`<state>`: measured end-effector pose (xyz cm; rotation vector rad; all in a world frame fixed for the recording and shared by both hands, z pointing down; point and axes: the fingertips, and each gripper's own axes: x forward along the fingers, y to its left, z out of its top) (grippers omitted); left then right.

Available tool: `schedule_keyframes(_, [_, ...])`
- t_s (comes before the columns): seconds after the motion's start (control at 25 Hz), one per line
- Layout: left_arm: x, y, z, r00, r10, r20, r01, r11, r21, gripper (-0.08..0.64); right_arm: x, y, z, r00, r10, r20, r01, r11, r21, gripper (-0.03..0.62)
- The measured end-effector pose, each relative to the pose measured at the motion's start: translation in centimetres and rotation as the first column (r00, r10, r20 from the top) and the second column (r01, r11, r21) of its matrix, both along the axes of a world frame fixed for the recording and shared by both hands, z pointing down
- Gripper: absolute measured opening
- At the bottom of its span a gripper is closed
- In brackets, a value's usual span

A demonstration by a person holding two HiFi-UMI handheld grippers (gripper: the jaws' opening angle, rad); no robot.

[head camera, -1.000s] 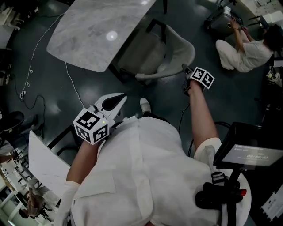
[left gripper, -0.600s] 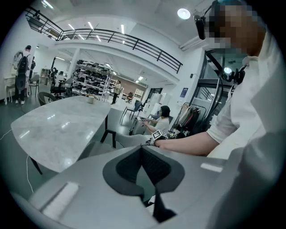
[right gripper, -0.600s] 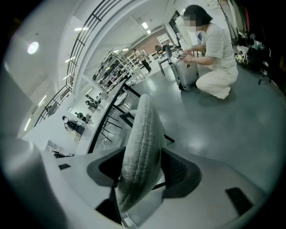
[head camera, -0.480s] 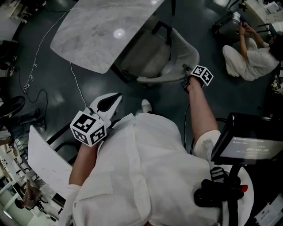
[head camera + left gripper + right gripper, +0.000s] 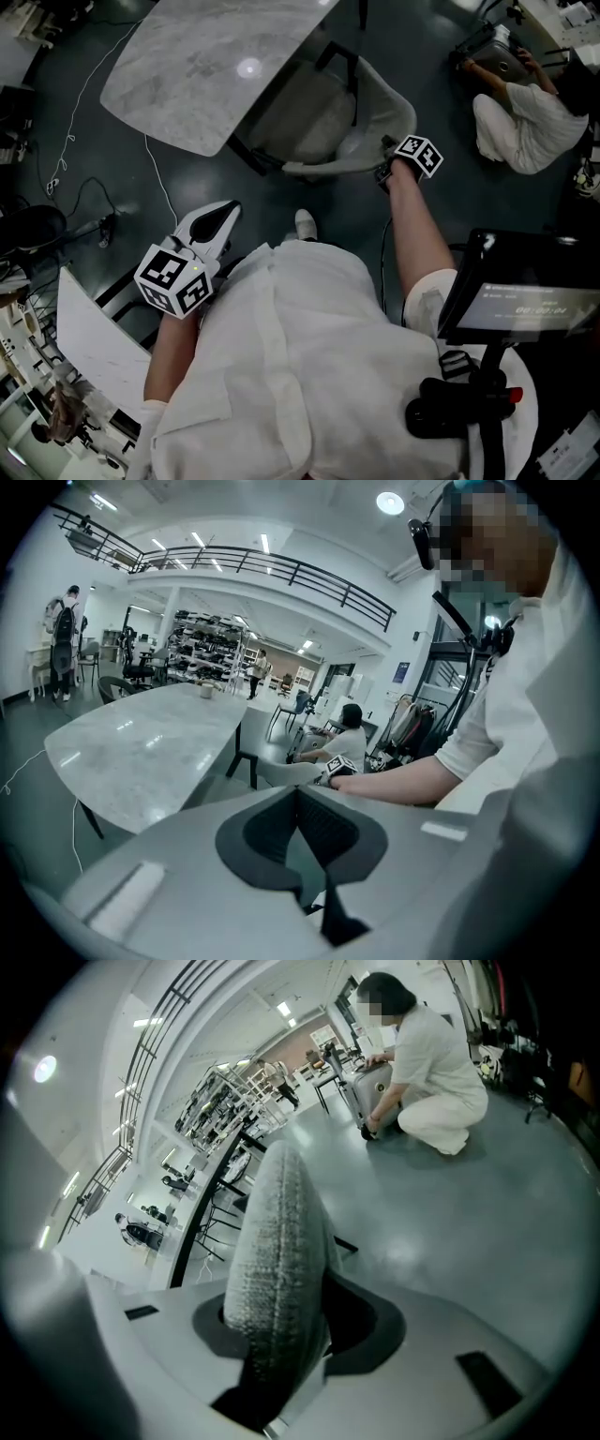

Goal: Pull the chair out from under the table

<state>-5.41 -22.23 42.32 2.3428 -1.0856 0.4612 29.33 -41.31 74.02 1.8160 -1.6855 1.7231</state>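
**Right gripper closing on the chair's backrest**

The grey upholstered chair (image 5: 319, 122) stood tucked at the near long edge of the marble-topped table (image 5: 206, 66). Its seat lay partly under the top and its curved backrest (image 5: 398, 108) stood clear of the table on the person's side.

The right gripper (image 5: 384, 169) was at the backrest's end farthest from the table, reaching down onto its upper rim. In the right gripper view the padded rim stood between the jaws, which were closing on it. The fabric lay against one pad, and a dark gap showed at the other.

The left gripper (image 5: 223, 217) hung well back from the table, close to the person's body, pointing towards the table. Its jaws were together with nothing between them.

Beyond the chair from the table, another person (image 5: 525, 122) crouched on the dark floor.
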Motion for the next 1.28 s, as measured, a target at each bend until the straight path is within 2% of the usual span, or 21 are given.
schedule_keyframes(0.28, [0.2,0.1,0.0,1.0,0.009,-0.008,-0.009,1.0,0.001,0.008,0.5,0.0,-0.1,0.998,0.043,-0.042,-0.044,0.998,-0.032,0.099])
schedule_keyframes(0.6, [-1.1,-0.6,-1.0,1.0,0.004,-0.006,-0.004,1.0,0.011,0.008,0.1,-1.0,-1.2,0.993,0.112,-0.021,-0.113,0.992,-0.051,0.084])
schedule_keyframes(0.84, [-1.2,-0.5,-0.6,1.0,-0.009,-0.007,0.009,1.0,0.012,0.008,0.9,-1.1,-1.2,0.992,0.124,-0.021,-0.125,0.991,-0.055,0.084])
schedule_keyframes(1.28, [0.6,-1.3,0.7,0.999,0.046,-0.028,-0.046,0.999,0.003,0.008,5.9,1.6,-0.6,0.99,0.132,-0.045,-0.135,0.988,-0.076,0.078])
